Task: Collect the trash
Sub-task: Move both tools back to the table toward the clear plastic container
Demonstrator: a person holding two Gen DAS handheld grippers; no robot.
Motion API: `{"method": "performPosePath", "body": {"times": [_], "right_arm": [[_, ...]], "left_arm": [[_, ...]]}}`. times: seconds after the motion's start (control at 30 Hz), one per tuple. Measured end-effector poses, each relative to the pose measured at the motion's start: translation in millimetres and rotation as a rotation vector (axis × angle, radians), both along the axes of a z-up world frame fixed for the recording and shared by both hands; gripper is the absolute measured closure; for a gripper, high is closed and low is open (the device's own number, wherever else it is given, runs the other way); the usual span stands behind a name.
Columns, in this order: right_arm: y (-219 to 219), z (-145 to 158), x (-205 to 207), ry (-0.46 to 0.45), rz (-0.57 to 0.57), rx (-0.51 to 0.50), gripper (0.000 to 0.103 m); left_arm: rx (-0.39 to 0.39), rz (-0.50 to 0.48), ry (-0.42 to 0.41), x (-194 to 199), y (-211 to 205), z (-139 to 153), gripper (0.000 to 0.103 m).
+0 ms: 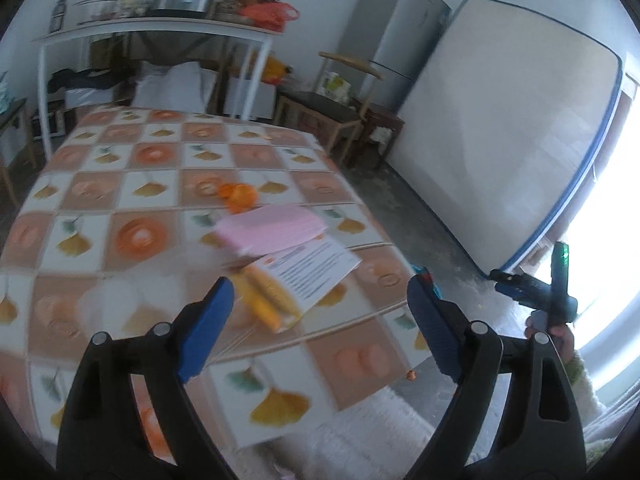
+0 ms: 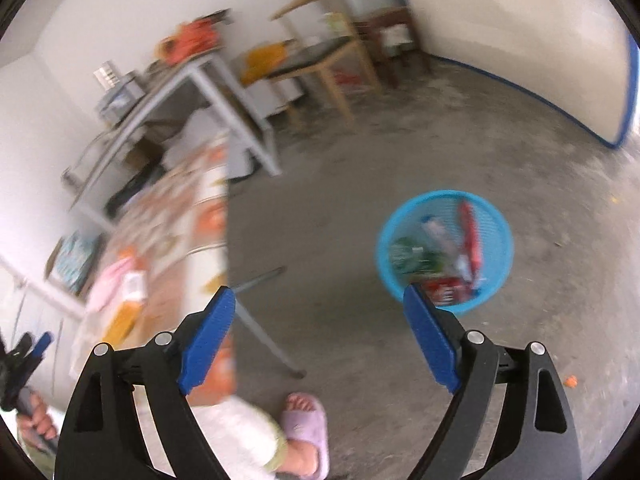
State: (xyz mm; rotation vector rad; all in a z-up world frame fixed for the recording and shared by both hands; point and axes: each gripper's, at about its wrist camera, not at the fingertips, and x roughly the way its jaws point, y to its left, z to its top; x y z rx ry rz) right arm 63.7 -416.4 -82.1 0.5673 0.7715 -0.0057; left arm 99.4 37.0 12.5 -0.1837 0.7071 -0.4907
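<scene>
My left gripper (image 1: 320, 300) is open over the near part of a table (image 1: 120, 184) with an orange-and-white patterned cloth, and nothing sits between its blue pads. Just beyond the fingers lie a yellow packet (image 1: 266, 300), a printed white sheet (image 1: 316, 266) and a pink sheet (image 1: 272, 230). Orange peel (image 1: 238, 196) rests farther back. My right gripper (image 2: 318, 308) is open and empty above the concrete floor. A blue mesh bin (image 2: 446, 250) holding wrappers stands on the floor just beyond its right finger. The right gripper also shows at the right edge of the left wrist view (image 1: 552, 292).
A white work table (image 1: 160, 28) with a cooker and bags stands at the back. Wooden chairs (image 1: 336, 116), a fridge (image 1: 400, 36) and a mattress (image 1: 508, 140) leaning on the wall line the right side. A person's foot in a lilac slipper (image 2: 306, 432) is below.
</scene>
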Motion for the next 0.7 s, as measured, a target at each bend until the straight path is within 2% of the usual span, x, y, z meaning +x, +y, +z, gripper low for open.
{"method": "performPosePath", "body": {"times": [0.2, 0.37, 0.53, 0.63, 0.7], "right_arm": [[75, 39, 13, -0.066, 0.199, -0.034, 0.018], [135, 44, 25, -0.062, 0.347, 0.037, 0.018], [195, 46, 31, -0.037, 0.49, -0.024, 0.018], [215, 45, 36, -0.02, 0.535, -0.041, 0.018], [221, 46, 40, -0.011, 0.555, -0.04, 0.018]], "left_arm": [[0.01, 0.072, -0.019, -26, 36, -2, 0.015], [0.005, 0.121, -0.014, -38, 61, -7, 0.013], [-0.014, 0.171, -0.01, -37, 81, -14, 0.013], [-0.02, 0.15, -0.013, -24, 88, -16, 0.012], [0.009, 0.091, 0.004, -6, 88, -16, 0.011]]}}
